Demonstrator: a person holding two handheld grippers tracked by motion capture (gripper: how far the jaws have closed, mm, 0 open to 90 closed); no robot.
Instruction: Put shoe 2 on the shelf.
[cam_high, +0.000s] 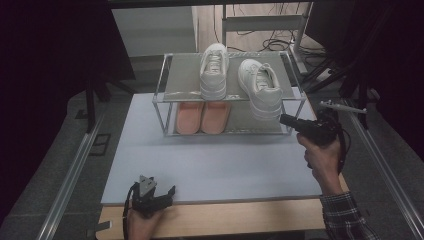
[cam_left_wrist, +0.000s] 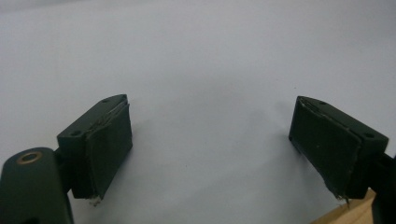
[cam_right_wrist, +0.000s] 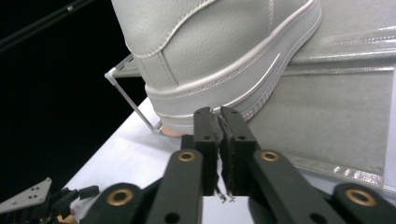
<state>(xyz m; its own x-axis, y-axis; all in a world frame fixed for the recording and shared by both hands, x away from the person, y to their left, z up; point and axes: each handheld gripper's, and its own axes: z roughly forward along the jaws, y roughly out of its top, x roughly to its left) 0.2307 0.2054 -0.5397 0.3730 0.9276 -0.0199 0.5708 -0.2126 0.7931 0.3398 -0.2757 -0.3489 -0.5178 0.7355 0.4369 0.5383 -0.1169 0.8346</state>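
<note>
Just beyond the right gripper's closed, empty fingers, white sneaker overhanging the shelf: likely to tip off if nudged. Left gripper fingers apart.

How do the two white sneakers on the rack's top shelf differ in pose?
The left sneaker sits fully on the top shelf, pointing straight back. The right sneaker is angled, and its heel hangs over the shelf's front edge. The shut right tool is at the right sneaker's heel; nothing is near the left sneaker. Both are white, upright, toes pointing away.
</note>
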